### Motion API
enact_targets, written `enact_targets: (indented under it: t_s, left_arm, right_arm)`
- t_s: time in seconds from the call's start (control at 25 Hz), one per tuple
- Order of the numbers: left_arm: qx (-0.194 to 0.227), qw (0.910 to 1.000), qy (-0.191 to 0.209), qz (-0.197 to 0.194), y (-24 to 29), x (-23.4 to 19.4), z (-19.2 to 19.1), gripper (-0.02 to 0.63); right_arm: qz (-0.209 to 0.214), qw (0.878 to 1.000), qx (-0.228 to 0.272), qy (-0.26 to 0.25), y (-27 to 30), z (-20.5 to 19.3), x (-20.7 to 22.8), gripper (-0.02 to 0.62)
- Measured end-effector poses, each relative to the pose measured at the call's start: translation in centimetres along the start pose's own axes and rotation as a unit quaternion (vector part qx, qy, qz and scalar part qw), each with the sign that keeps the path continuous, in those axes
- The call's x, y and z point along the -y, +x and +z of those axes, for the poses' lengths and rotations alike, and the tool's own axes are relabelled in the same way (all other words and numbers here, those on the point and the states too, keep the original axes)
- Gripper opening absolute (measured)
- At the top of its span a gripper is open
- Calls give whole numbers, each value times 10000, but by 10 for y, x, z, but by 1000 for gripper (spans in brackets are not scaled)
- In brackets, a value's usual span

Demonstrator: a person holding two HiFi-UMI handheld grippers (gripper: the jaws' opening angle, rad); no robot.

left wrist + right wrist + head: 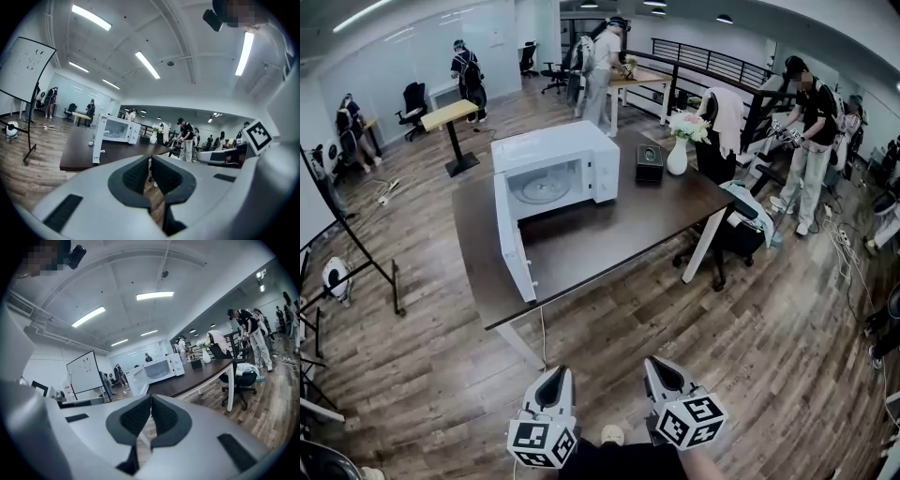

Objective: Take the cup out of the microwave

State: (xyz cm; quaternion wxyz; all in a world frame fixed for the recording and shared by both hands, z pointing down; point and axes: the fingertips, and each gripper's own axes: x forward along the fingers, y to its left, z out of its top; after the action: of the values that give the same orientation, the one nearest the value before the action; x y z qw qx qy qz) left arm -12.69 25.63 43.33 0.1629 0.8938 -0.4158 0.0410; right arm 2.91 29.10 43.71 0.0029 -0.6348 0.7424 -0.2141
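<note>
Head view: the microwave [553,173] sits on the table [609,239] with its door [514,246] swung open. The cavity shows only the turntable [542,187], and I can make out no cup. If one is inside, I judge it light, rigid, breakable and perhaps slick, so grip across the body. Left gripper [553,373] and right gripper [661,364] are held low, side by side, well short of the table, jaws clenched on nothing.

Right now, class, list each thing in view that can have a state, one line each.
microwave: door swung open, no cup made out inside.
left gripper: jaws shut, empty.
right gripper: jaws shut, empty.
vase: upright, holding flowers.
</note>
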Motion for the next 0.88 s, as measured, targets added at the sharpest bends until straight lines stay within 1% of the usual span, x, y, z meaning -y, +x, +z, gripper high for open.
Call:
enact_targets:
  t_s: [0.2, 0.32, 0.52, 0.72, 0.88]
  left_arm:
    - [-78, 9999, -34, 72, 11, 6, -9, 18]
    - [-55, 9999, -82, 105, 13, 9, -5, 20]
    - [-142, 9995, 22, 284, 14, 6, -3, 19]
    - [-238, 9993, 71, 273, 29, 5, -7, 18]
    - [-234, 9993, 112, 263, 40, -2, -3, 18]
  right_arm:
    - [65, 9999, 27, 71, 4, 3, 14, -6]
    - [74, 9999, 13, 89, 6, 6, 21, -5]
    - [183, 9998, -24, 93, 5, 8, 19, -5]
    - [136, 9997, -79, 192, 14, 4, 32, -5]
    - [108, 9998, -90, 164, 24, 7, 35, -5]
